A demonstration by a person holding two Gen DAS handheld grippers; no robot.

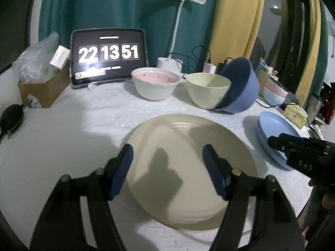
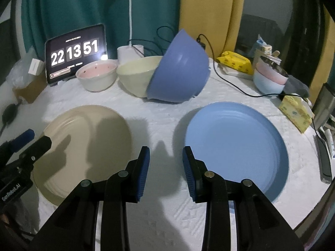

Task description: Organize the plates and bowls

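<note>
A beige plate (image 1: 188,167) lies on the white tablecloth under my open, empty left gripper (image 1: 167,152); it also shows in the right wrist view (image 2: 83,146). A blue plate (image 2: 236,146) lies to its right, also in the left wrist view (image 1: 272,131). My right gripper (image 2: 166,154) is open and empty, hovering over the cloth between the two plates. Behind stand a white bowl with pink inside (image 2: 97,76), a cream bowl (image 2: 136,76), and a blue bowl (image 2: 182,71) tipped on its side against the cream bowl.
A tablet clock (image 1: 108,56), a lamp base (image 1: 169,63) and a cardboard box (image 1: 44,90) line the back. Stacked pastel bowls (image 2: 270,81), a yellow packet (image 2: 235,62), a tissue box (image 2: 295,113) and cables sit at the right. A black pouch (image 1: 11,118) lies far left.
</note>
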